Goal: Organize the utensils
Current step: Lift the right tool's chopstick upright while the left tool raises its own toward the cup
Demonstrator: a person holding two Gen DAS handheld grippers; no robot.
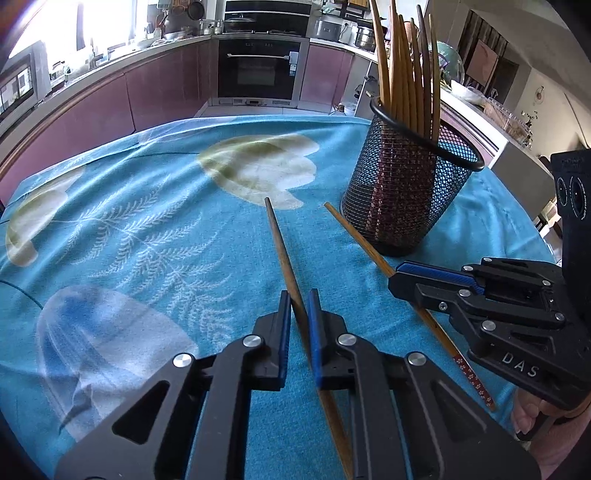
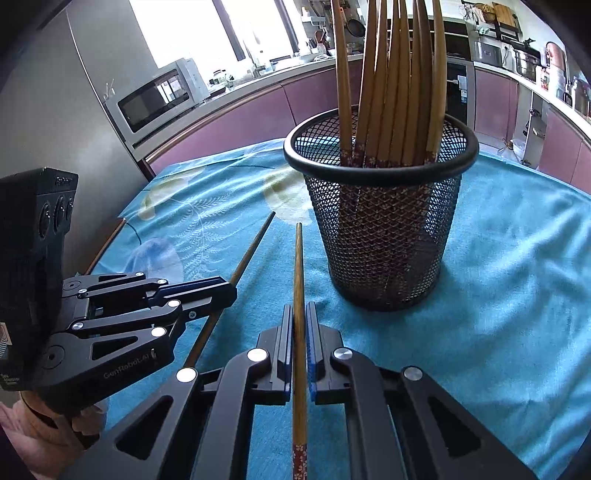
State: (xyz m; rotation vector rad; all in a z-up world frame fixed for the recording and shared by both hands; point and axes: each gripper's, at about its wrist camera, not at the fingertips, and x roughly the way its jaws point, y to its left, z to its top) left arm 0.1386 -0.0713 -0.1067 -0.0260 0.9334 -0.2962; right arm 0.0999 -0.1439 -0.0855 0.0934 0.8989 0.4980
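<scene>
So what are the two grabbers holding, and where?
Each has one chopstick. The left gripper is shut on the darker chopstick around its middle. The right gripper is shut on the other chopstick, also mid-length, above its flowered end.

Bright daylight from blown-out windows [image 2: 192,26]; sharp focus, fisheye-curved edges.

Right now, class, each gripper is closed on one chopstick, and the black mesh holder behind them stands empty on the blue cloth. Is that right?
One detail is wrong: the mesh holder is not empty. The right wrist view shows a bunch of chopsticks standing in it. The rest holds: the left gripper and right gripper each close on one chopstick over the blue cloth.
</scene>
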